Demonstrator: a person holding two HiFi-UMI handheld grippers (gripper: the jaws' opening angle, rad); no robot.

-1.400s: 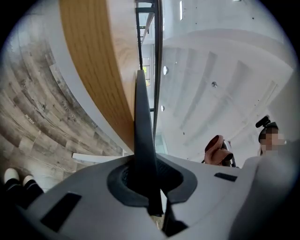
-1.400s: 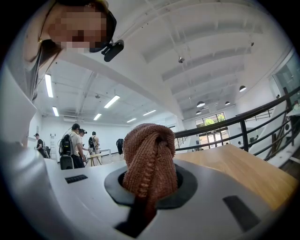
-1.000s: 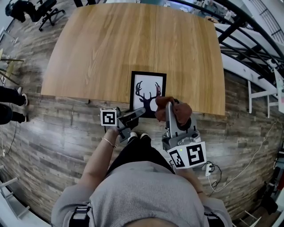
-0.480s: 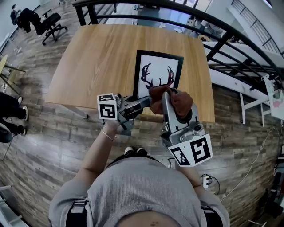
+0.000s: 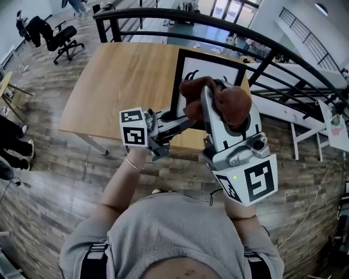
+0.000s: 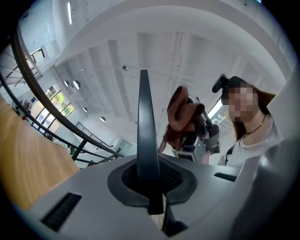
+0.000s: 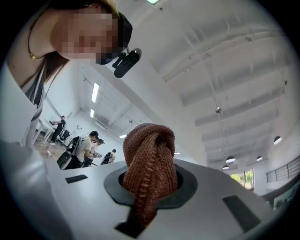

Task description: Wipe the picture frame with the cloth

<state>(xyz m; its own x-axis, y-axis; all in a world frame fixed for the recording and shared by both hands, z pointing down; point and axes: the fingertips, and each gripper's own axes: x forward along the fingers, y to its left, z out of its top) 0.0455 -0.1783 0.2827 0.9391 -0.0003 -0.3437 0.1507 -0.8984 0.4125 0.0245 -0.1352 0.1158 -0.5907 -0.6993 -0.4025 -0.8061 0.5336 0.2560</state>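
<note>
The wooden table (image 5: 125,82) has broad bare wood on its left and a black railing (image 5: 163,16) past its far edge. Over its right side, the black picture frame (image 5: 188,71) with an antler print is clamped at its lower edge in the left gripper (image 5: 182,121). The right gripper (image 5: 210,101), which carries a square-patterned marker cube (image 5: 253,182), pinches the brown cloth (image 5: 229,106) close before the frame.

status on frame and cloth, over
Left gripper shut on picture frame, held above table. Right gripper shut on cloth. Nothing blocking.
</note>
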